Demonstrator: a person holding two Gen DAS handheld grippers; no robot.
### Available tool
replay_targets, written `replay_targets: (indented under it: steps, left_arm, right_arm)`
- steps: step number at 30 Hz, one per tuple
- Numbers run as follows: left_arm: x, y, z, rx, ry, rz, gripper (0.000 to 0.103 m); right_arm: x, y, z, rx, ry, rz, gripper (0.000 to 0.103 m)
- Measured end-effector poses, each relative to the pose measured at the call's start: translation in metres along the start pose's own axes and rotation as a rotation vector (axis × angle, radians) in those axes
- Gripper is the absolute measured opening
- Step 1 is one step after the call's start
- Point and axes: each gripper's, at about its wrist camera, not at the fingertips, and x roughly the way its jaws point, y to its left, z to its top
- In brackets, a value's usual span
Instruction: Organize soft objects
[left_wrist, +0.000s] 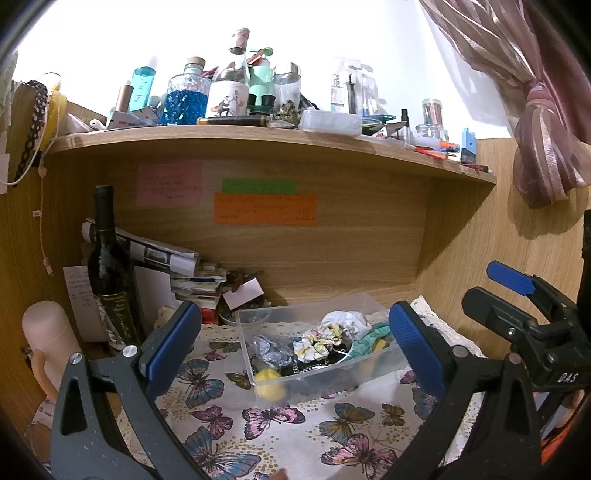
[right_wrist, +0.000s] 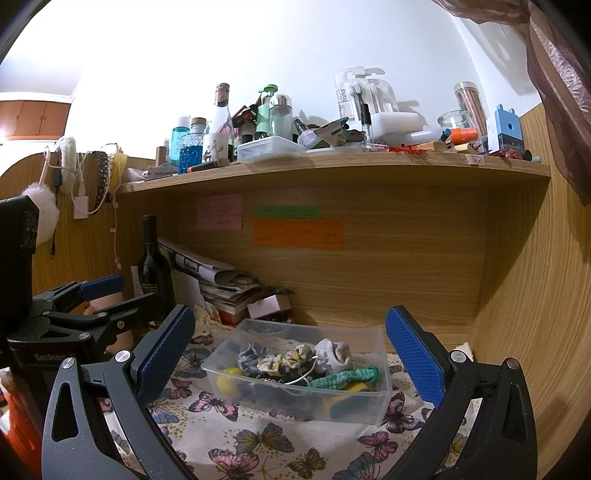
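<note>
A clear plastic box (left_wrist: 266, 317) stands on the butterfly-print cloth (left_wrist: 295, 424) under the shelf. It holds several soft things: a silver scrunchie (left_wrist: 271, 349), a yellow-white scrunchie (left_wrist: 317, 341), a white cloth (left_wrist: 347, 319), a green scrunchie (left_wrist: 369, 338) and a yellow ball (left_wrist: 269, 382). In the right wrist view the box (right_wrist: 380, 369) shows the same things. My left gripper (left_wrist: 295, 347) is open and empty, just in front of the box. My right gripper (right_wrist: 291, 360) is open and empty, also in front of the box. The right gripper (left_wrist: 524, 295) shows at the left view's right edge.
A dark wine bottle (left_wrist: 110, 266) stands at the back left beside a pile of papers (left_wrist: 184, 273) and a pink bottle (left_wrist: 48, 332). A wooden shelf (left_wrist: 258, 140) crowded with bottles hangs above. A wooden side wall (right_wrist: 535, 295) closes the right. Sticky notes (left_wrist: 264, 208) are on the back panel.
</note>
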Motion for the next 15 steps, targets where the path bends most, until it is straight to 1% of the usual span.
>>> replay_targets:
  steps: [15]
  left_arm:
    - [0.0011,0.0025,-0.0015,-0.009,0.006,-0.01,0.103]
  right_arm:
    - [0.0009,0.0023,-0.0014,0.003,0.008,-0.002,0.103]
